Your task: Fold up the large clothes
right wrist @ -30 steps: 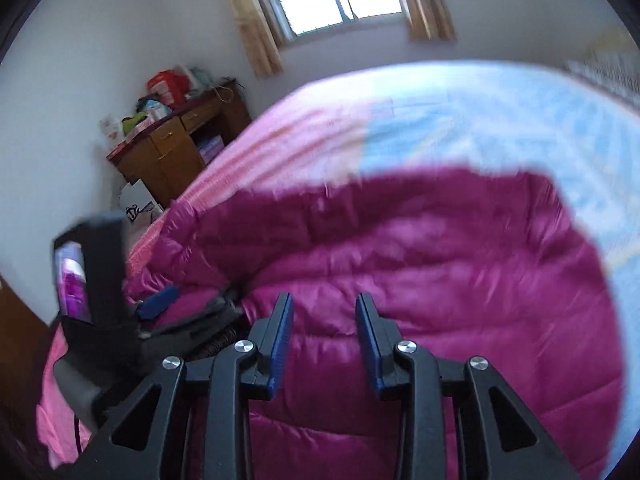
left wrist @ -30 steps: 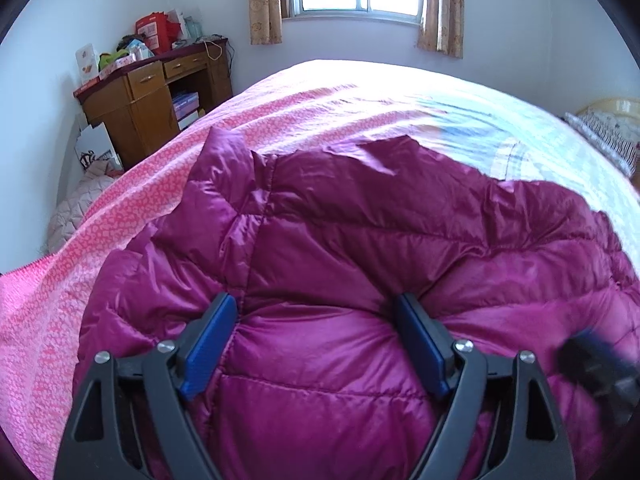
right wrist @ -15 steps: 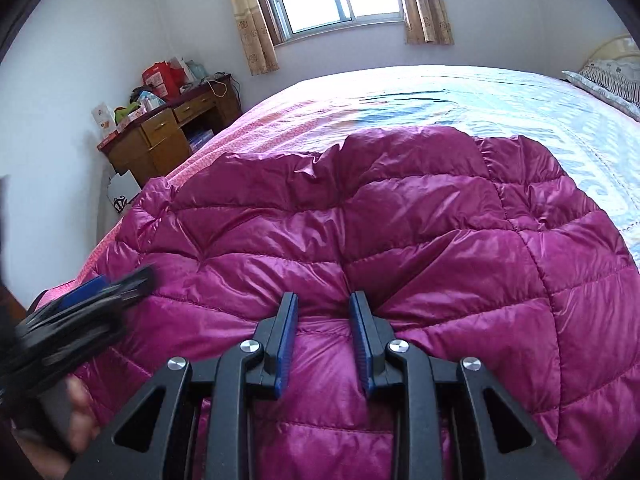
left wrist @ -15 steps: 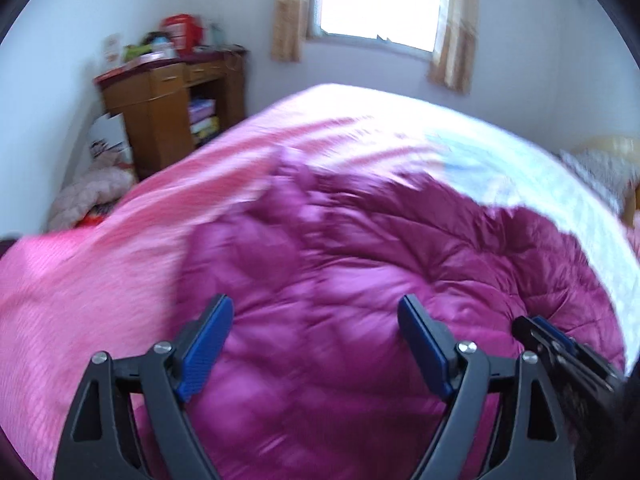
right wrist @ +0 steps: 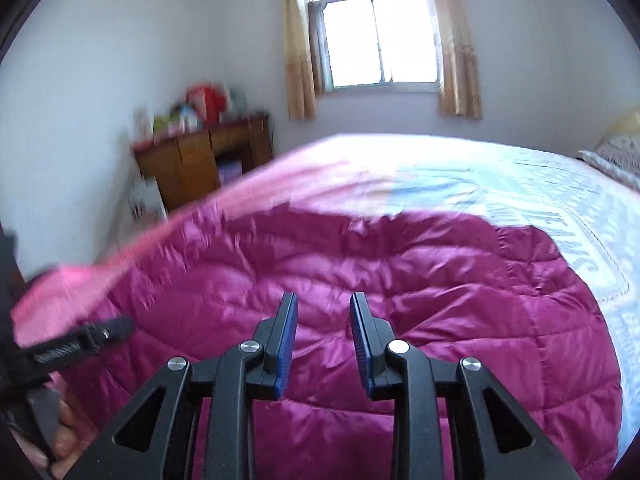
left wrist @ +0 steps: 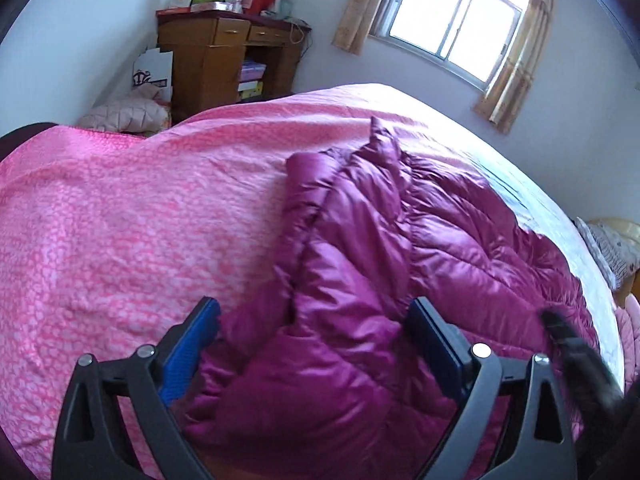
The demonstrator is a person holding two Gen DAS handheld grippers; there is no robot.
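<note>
Left gripper (left wrist: 312, 336): jaws spread wide, nothing clamped. The magenta down jacket (left wrist: 400, 264) bulges up between the two blue pads; whether either pad presses the cloth cannot be told. The jacket's left edge, a doubled roll of quilting, lies directly ahead of this gripper and runs away from it toward the window (left wrist: 452, 28).

Right gripper (right wrist: 324, 336): jaws part-open with a narrow gap, holding nothing; it hangs over the middle of the jacket (right wrist: 380, 280), contact not clear in the blur.

Judgement: the left gripper is the nearer one to the jacket's free edge, so the next grasp likely falls to it, taken across the edge roll and not along it.

Jacket: glossy, puffy, stitched in broad panels, already bunched into a thick lump. It lies on the bed (left wrist: 120, 240), on the pink cover, its far end reaching the pale blue sheet. Its long axis seems to run from the grippers toward the window. The slippery shell looks springy and apt to slide open.

Beyond the jacket: a wooden desk (left wrist: 224, 64) left of the window, cluttered on top.
</note>
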